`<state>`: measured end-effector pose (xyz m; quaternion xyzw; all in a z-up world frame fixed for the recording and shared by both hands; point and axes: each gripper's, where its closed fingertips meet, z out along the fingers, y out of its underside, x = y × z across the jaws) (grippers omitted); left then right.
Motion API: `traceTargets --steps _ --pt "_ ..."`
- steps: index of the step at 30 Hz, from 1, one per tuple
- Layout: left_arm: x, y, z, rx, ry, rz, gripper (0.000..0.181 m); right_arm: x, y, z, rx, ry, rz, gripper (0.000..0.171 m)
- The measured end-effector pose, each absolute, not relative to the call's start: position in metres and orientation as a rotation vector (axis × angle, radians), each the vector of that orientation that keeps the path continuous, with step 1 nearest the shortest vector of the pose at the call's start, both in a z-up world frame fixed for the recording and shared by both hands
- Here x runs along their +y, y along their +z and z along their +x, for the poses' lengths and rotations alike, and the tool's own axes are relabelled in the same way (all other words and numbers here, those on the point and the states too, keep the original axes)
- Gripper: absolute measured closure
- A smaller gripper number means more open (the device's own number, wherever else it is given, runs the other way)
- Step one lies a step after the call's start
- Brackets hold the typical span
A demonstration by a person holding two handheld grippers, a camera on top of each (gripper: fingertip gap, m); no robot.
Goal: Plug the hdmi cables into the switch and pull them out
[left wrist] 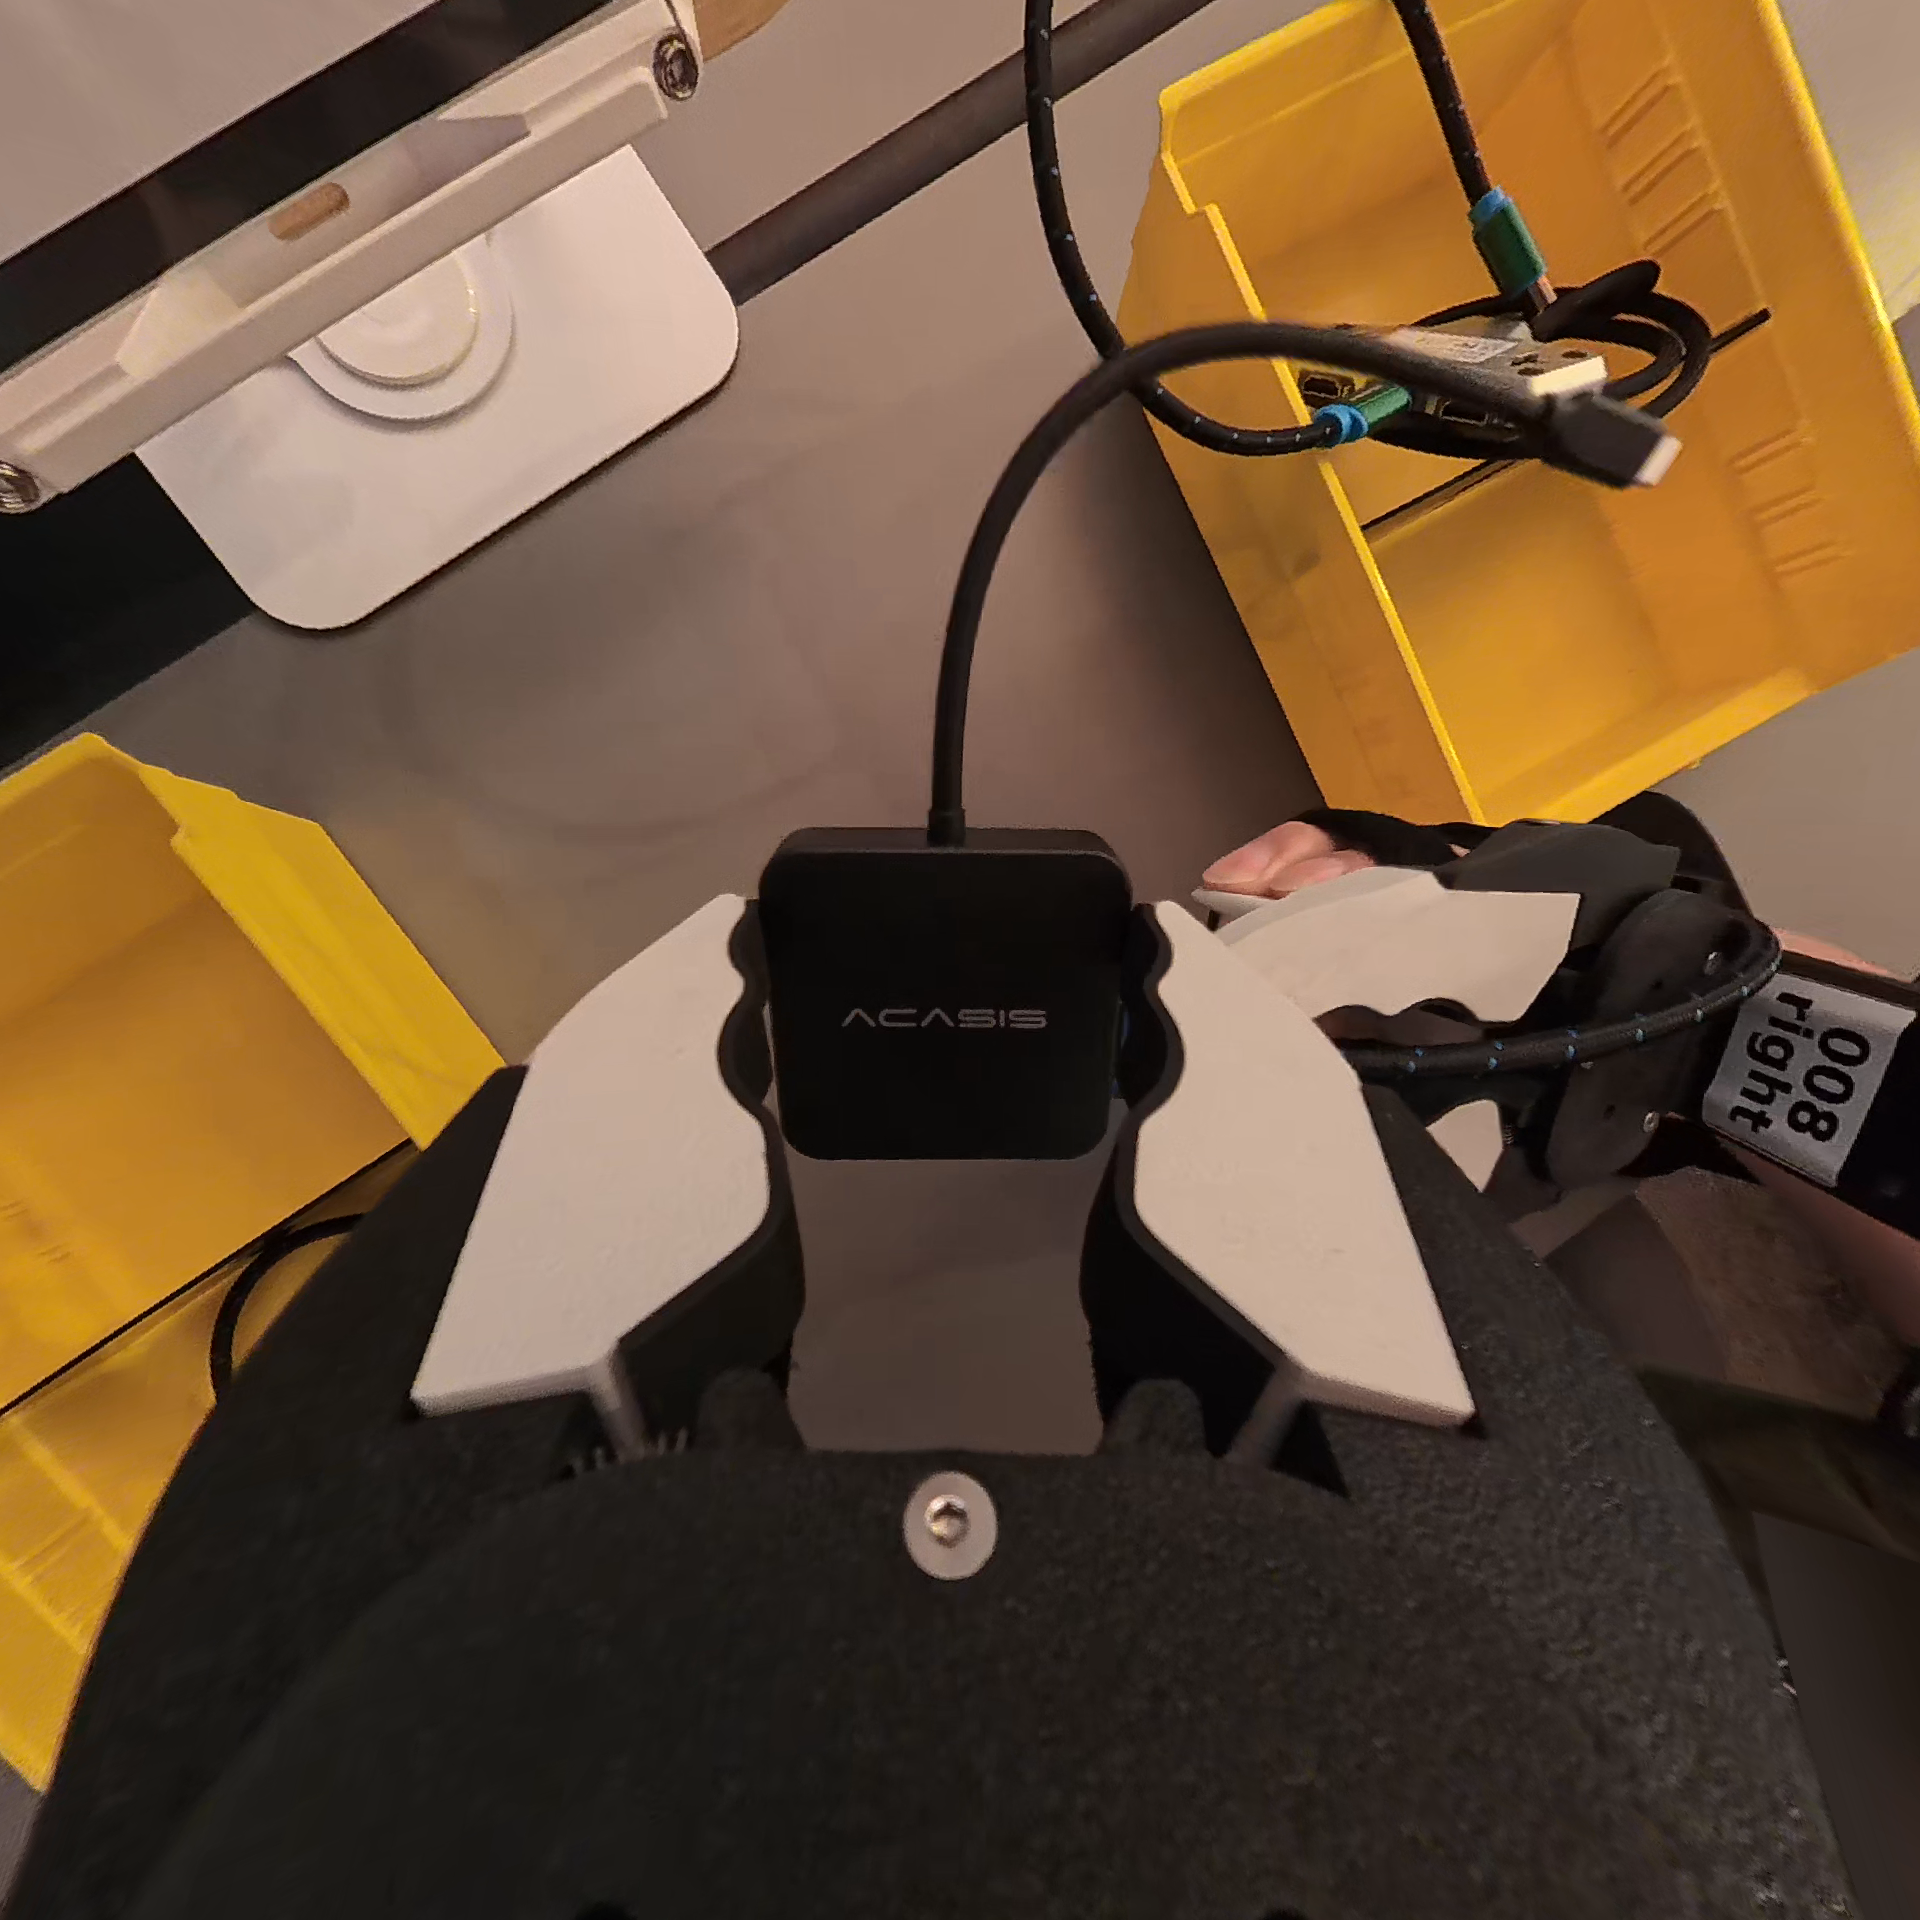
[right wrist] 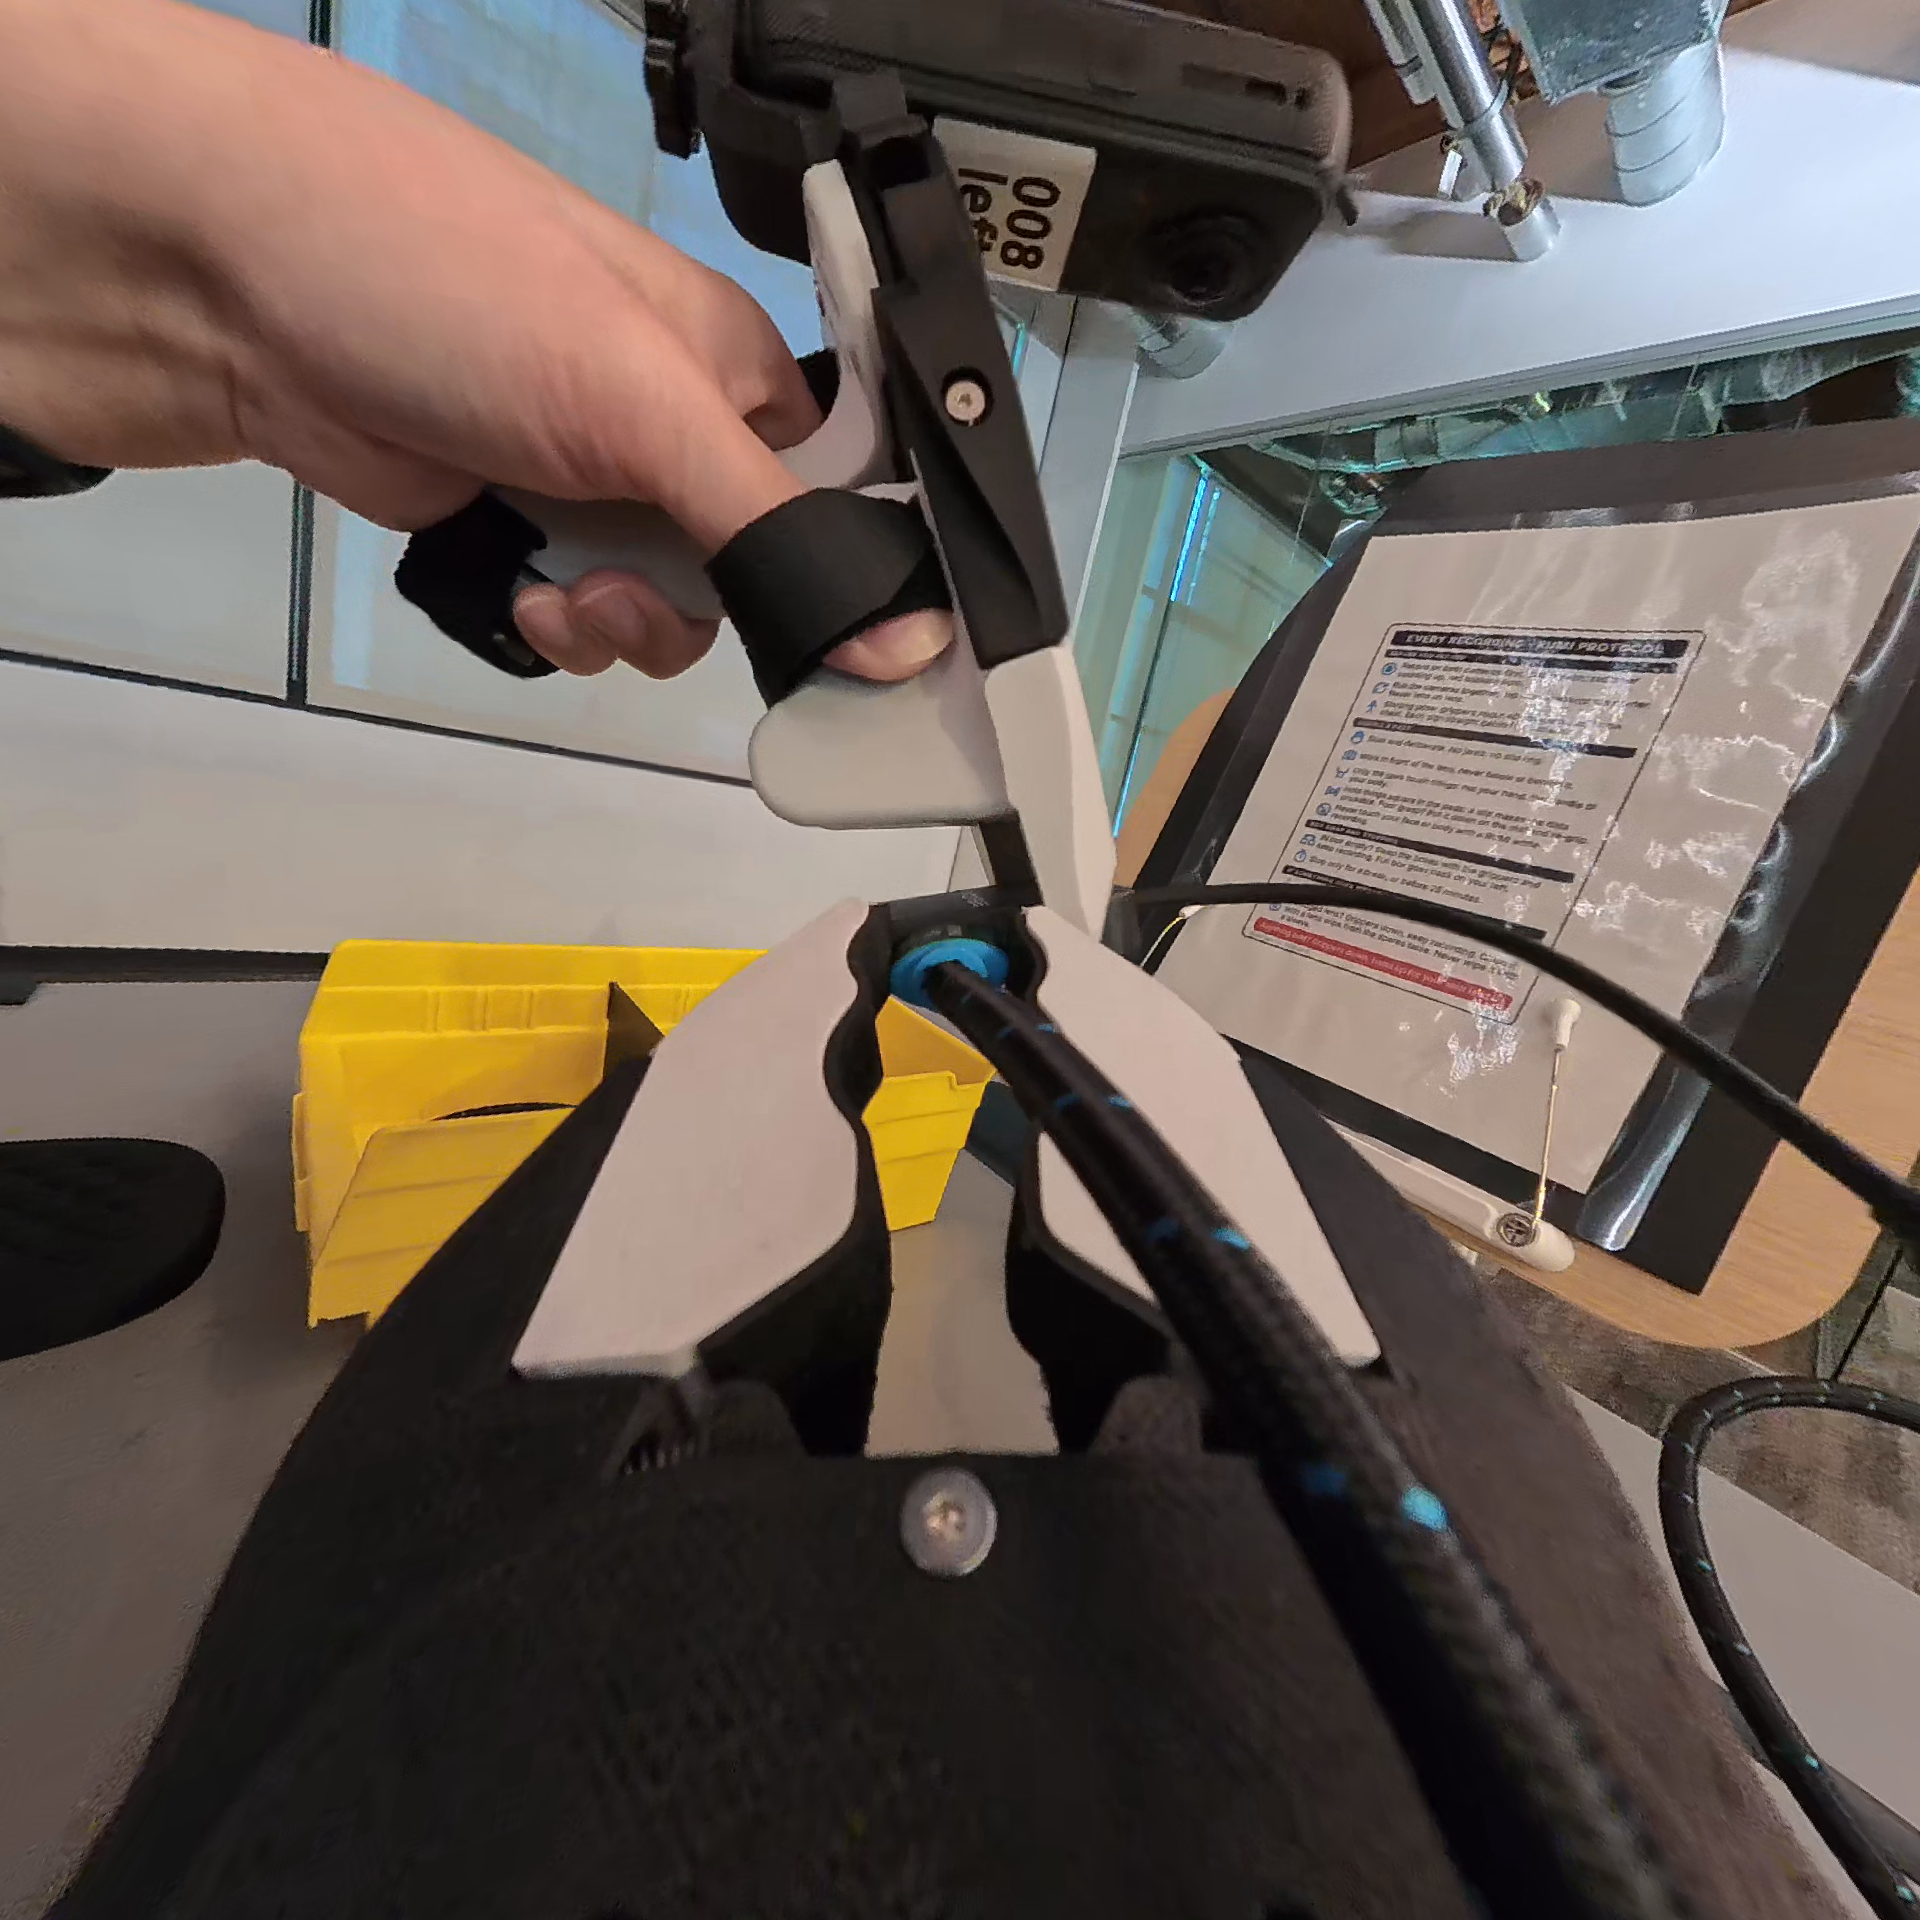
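Observation:
My left gripper (left wrist: 945, 935) is shut on the black square switch (left wrist: 940, 997) and holds it flat above the grey table. The switch's own thin black lead (left wrist: 961, 644) curves up and right to a loose plug (left wrist: 1621, 442). My right gripper (right wrist: 945, 935) is shut on an HDMI plug with a blue collar (right wrist: 940, 961). The plug sits against the switch's right side (right wrist: 935, 914). Its braided black cable (right wrist: 1247, 1299) runs back over my right finger. The right gripper also shows in the left wrist view (left wrist: 1299, 935), beside the switch. How deep the plug sits is hidden.
A yellow bin (left wrist: 1558, 623) at the back right holds more braided cables (left wrist: 1351, 426) and a small device. Another yellow bin (left wrist: 156, 987) is at the left. A white monitor stand (left wrist: 447, 416) is at the back left. A framed laminated sheet (right wrist: 1455, 852) stands to the right.

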<state>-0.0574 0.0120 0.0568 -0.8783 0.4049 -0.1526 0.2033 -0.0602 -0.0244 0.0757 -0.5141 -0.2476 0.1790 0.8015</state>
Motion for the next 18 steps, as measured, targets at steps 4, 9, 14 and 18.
traceTargets --steps 4,9,14,18 --pt "0.011 0.061 -0.055 1.143 -0.396 -2.431 0.116 -0.025 0.077 -0.059 -0.534 0.341 -1.084 0.149" --pt "0.01 0.065 -0.052 1.141 -0.391 -2.41 0.116 -0.027 0.081 -0.056 -0.539 0.318 -1.065 0.149" --pt "0.011 0.066 -0.052 1.146 -0.38 -2.403 0.116 -0.026 0.081 -0.056 -0.546 0.299 -1.063 0.149" --pt "0.012 0.071 -0.052 1.168 -0.378 -2.392 0.116 -0.025 0.085 -0.056 -0.575 0.294 -1.066 0.149"
